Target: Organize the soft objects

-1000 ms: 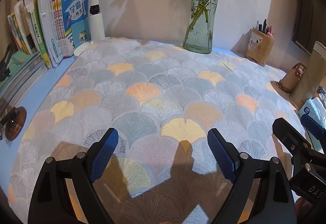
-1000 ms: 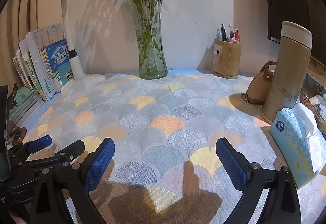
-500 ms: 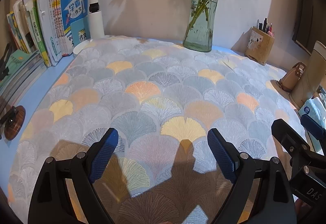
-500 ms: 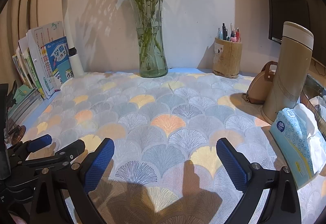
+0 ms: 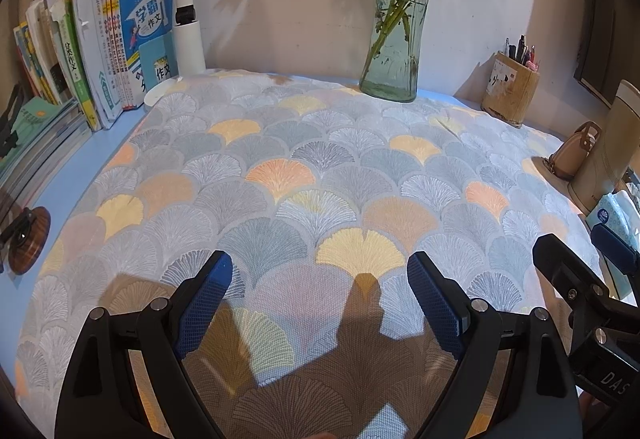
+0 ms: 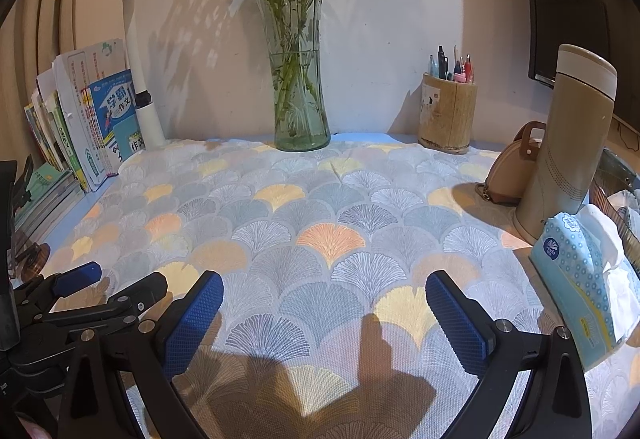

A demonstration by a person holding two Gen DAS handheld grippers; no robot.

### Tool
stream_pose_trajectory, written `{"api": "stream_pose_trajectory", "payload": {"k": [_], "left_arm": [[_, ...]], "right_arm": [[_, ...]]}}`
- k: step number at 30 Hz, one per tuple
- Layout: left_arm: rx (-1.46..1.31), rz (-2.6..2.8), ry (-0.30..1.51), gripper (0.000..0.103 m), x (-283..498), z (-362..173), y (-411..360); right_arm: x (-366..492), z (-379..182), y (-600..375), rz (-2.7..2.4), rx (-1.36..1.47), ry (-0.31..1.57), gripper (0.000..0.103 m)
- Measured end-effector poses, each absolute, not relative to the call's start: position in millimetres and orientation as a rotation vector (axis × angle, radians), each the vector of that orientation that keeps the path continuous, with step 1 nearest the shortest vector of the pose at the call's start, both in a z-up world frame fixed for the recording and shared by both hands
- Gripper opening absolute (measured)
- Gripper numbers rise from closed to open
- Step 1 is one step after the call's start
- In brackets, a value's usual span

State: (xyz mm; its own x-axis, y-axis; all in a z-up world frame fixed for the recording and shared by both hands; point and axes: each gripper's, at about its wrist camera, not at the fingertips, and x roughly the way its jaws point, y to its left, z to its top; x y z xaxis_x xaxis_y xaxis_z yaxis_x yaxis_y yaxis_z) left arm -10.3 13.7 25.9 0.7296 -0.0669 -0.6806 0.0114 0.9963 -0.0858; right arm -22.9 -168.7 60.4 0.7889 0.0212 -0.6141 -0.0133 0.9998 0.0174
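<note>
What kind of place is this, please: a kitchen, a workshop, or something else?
It looks like a study desk at home, set against a wall. A row of schoolbooks stands at the left beside a desk lamp, and a pen holder full of pens stands near a vase of flowers.

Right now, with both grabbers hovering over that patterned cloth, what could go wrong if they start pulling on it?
The glass vase stands at the cloth's far edge, apparently on it; a tug could tip it and spill water. The tall flask and small bag also seem to rest on the cloth and might topple. Both the left gripper and right gripper are open, holding nothing.
</note>
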Motion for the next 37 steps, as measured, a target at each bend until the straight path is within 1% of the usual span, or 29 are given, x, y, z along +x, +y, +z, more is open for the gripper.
{"api": "stream_pose_trajectory", "payload": {"k": [30, 37], "left_arm": [[-0.079, -0.044, 0.754, 0.089, -9.8, 26.3, 14.1], [-0.084, -0.053, 0.703, 0.088, -14.5, 30.8, 16.6]], "right_arm": [[-23.6, 60.9, -167.2, 0.024, 0.012, 0.659, 0.102], [-23.8, 60.8, -166.7, 0.023, 0.012, 0.659, 0.102]]}}
